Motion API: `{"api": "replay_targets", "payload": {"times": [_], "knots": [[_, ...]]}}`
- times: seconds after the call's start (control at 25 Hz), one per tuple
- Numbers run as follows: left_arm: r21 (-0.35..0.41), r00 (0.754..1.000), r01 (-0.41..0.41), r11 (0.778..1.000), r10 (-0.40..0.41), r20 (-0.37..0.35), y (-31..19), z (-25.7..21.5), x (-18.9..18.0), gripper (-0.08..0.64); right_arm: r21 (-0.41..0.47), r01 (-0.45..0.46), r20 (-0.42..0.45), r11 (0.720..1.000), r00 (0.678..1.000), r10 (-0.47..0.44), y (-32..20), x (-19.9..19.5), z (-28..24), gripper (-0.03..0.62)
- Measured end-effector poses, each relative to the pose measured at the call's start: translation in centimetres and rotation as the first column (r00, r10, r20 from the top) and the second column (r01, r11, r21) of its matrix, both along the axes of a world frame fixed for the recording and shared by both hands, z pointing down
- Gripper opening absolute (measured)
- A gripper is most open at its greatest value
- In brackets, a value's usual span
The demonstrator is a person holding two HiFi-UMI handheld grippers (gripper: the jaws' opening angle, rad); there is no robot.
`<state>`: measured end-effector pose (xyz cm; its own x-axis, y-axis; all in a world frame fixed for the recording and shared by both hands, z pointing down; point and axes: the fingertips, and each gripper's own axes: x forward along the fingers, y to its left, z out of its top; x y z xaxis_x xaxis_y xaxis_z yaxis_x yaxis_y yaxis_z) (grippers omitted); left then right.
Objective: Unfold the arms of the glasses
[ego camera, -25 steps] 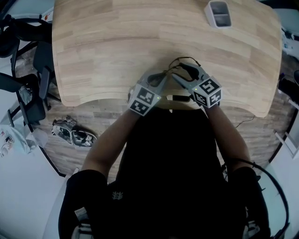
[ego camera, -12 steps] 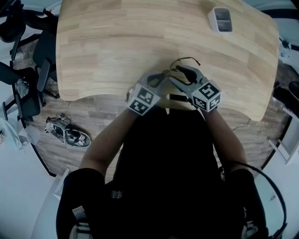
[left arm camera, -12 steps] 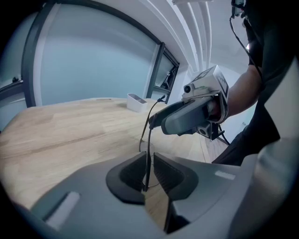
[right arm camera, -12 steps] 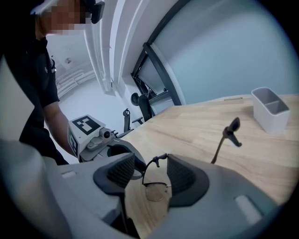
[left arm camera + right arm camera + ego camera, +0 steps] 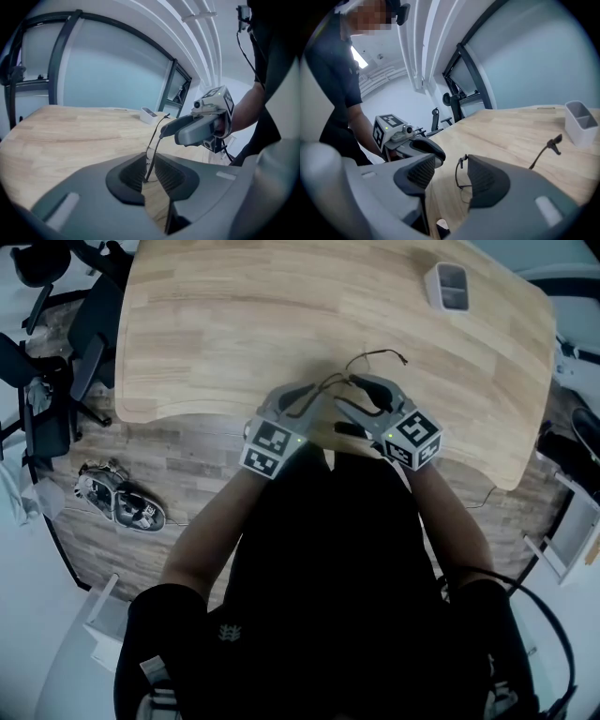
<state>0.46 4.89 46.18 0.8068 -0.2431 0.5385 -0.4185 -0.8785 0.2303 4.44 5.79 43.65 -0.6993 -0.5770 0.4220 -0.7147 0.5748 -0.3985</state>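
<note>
Thin wire-framed glasses (image 5: 375,353) hang above the front edge of the wooden table (image 5: 234,324), between my two grippers. In the left gripper view one arm of the glasses (image 5: 153,154) runs down between the pads of my left gripper (image 5: 150,171). Those jaws are opening, and slim gaps show on both sides of the wire. In the right gripper view the lens rim (image 5: 458,180) lies against the right pad of my right gripper (image 5: 451,178), whose jaws stand well apart. The other arm (image 5: 553,142) sticks out past that finger. In the head view the left gripper (image 5: 314,395) and right gripper (image 5: 361,395) nearly meet.
A small grey two-compartment tray (image 5: 447,285) stands at the table's far right corner. Dark office chairs (image 5: 56,362) stand to the left of the table. A pair of shoes (image 5: 117,502) lies on the wood floor beside me.
Both grippers have risen a little with the glasses between them. The left gripper's marker cube has shifted to the left in the head view.
</note>
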Motion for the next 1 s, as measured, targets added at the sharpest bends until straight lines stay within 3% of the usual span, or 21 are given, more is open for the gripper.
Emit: {"api": "replay_targets", "payload": {"times": [0.44, 0.64, 0.8, 0.88, 1.0], "knots": [[0.026, 0.984, 0.177, 0.984, -0.177, -0.022, 0.7, -2.1, -5.5, 0.061, 0.025, 0.195, -0.027, 0.981, 0.981, -0.194, 3.5, -5.3, -1.5, 0.21], [0.042, 0.975, 0.222, 0.974, -0.221, -0.036, 0.7, -2.6, -6.7, 0.061, 0.032, 0.231, -0.042, 0.972, 0.972, -0.23, 4.2, -6.6, -1.2, 0.21], [0.078, 0.964, 0.262, 0.962, -0.258, -0.062, 0.2, -4.5, -7.3, 0.061, 0.12, 0.143, -0.082, 0.982, 0.988, -0.134, 3.0, -4.1, -3.3, 0.21], [0.115, 0.958, 0.281, 0.953, -0.273, -0.084, -0.3, -6.2, -7.2, 0.057, 0.185, 0.044, -0.1, 0.982, 0.995, -0.025, 1.8, -1.2, -5.0, 0.21], [0.188, 0.949, 0.306, 0.933, -0.284, -0.134, -1.3, -9.3, -6.6, 0.024, 0.246, -0.1, -0.139, 0.964, 0.981, 0.137, 0.1, 3.5, -6.7, 0.21]]}}
